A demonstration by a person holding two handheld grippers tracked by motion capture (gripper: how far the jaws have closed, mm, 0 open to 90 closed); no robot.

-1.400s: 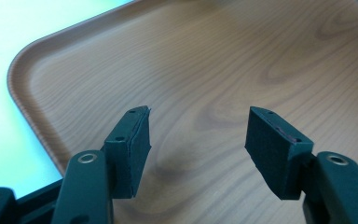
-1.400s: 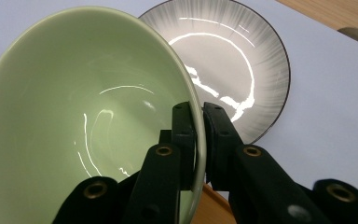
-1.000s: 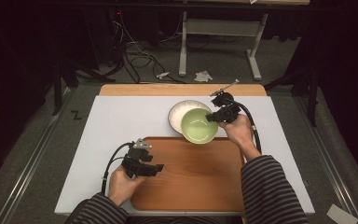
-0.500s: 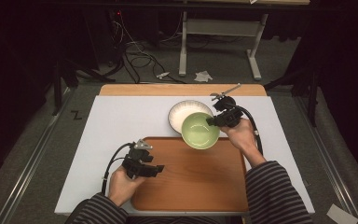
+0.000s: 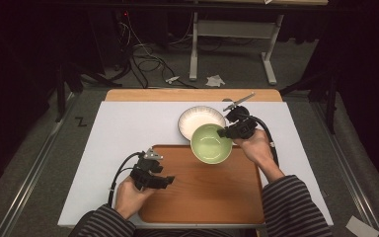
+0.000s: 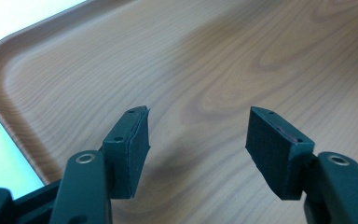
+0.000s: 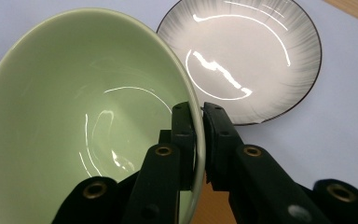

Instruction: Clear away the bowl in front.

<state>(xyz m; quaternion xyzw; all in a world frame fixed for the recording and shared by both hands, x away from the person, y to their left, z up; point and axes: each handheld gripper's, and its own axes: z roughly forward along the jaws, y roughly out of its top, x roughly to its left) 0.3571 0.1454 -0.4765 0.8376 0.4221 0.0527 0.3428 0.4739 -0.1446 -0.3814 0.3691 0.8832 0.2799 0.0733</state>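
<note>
My right tongs [image 5: 225, 132] are clamped on the rim of the green bowl [image 5: 211, 143]; in the right gripper view the two jaws pinch the bowl's wall, one inside and one outside, and the right tongs [image 7: 198, 140] hold the green bowl [image 7: 84, 121] tilted, its mouth turned toward the camera. From the high view I see the bowl at the far edge of the wooden tray [image 5: 202, 192], overlapping that edge, just beside the white plate [image 5: 200, 118] with the dark streaked rim, which lies on the white desk [image 5: 113, 138] beyond the tray. In the right gripper view the white plate [image 7: 261, 60] sits flat behind the bowl; I cannot tell whether the two touch. My left tongs [image 5: 165, 181] are over the near left part of the tray, well apart from the bowl. In the left gripper view the left tongs [image 6: 198, 140] stand apart with nothing between the pads, above the bare wood grain of the wooden tray [image 6: 214, 60] near its rounded corner.
</note>
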